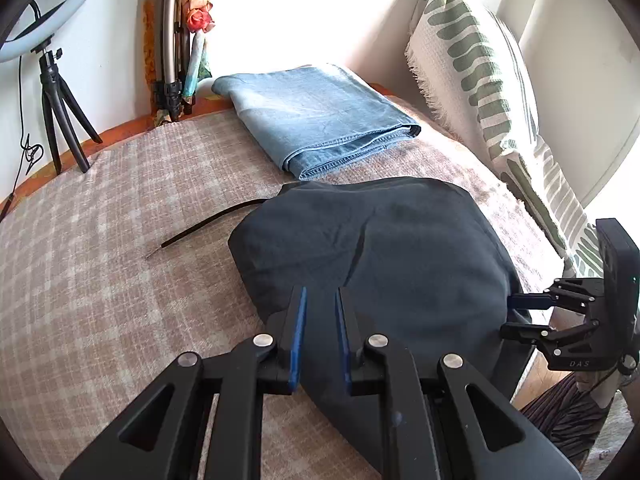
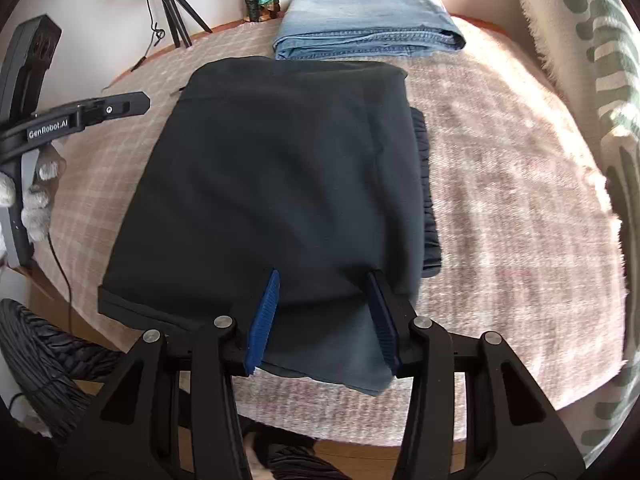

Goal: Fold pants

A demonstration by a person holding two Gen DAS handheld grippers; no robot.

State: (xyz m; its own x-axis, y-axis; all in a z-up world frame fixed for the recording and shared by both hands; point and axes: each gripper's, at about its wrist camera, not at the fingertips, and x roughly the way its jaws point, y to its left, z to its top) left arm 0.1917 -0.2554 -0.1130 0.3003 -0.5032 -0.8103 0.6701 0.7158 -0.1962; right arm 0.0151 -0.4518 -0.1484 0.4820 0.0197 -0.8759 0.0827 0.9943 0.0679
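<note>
Dark navy pants [image 2: 276, 176] lie folded on the checked bed cover, also in the left wrist view [image 1: 384, 248]. A drawstring [image 1: 212, 226] trails out to their left. My right gripper [image 2: 324, 276] is open, its blue-padded jaws standing over the near edge of the pants, holding nothing. My left gripper [image 1: 322, 292] has a narrow gap between its jaws, hovers over the pants' left side, and holds no cloth. The right gripper also shows in the left wrist view [image 1: 516, 316], open at the pants' right edge. The left gripper shows at the left of the right wrist view [image 2: 140, 104].
Folded light blue jeans [image 1: 320, 116] lie behind the dark pants. A green-patterned pillow [image 1: 480, 60] leans on the right. A ring light on a small tripod [image 1: 60, 96] stands at the back left, with a cable running down. The bed's front edge [image 2: 360, 446] is close.
</note>
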